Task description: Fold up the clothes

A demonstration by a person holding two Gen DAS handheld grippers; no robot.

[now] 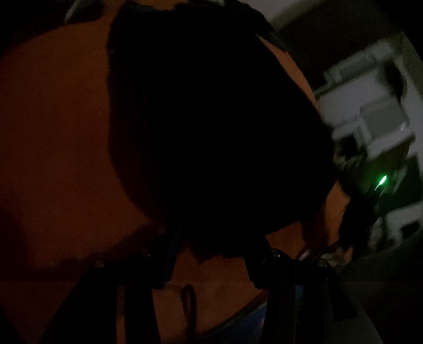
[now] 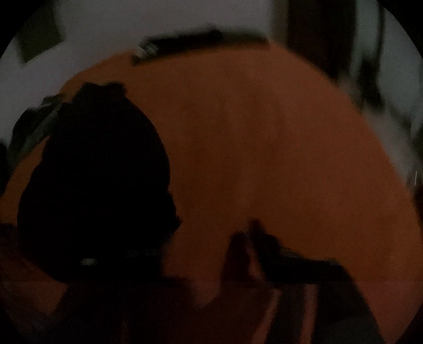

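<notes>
The scene is very dark. A black garment (image 1: 211, 127) lies in a wide heap on the orange table (image 1: 53, 132), filling the middle of the left wrist view. My left gripper (image 1: 214, 264) sits at the garment's near edge; its dark fingers (image 1: 169, 256) stand apart with a corner of cloth between them. In the right wrist view the same garment (image 2: 97, 180) is a dark mound at the left of the table (image 2: 264, 145). My right gripper (image 2: 211, 256) is low in the frame, blurred; its right finger (image 2: 267, 246) shows dimly, over bare table right of the garment.
Pale shelving or furniture (image 1: 370, 111) and a green light (image 1: 382, 181) stand beyond the table's right edge. A dark long object (image 2: 185, 43) lies at the table's far edge. Pale wall (image 2: 158, 16) is behind.
</notes>
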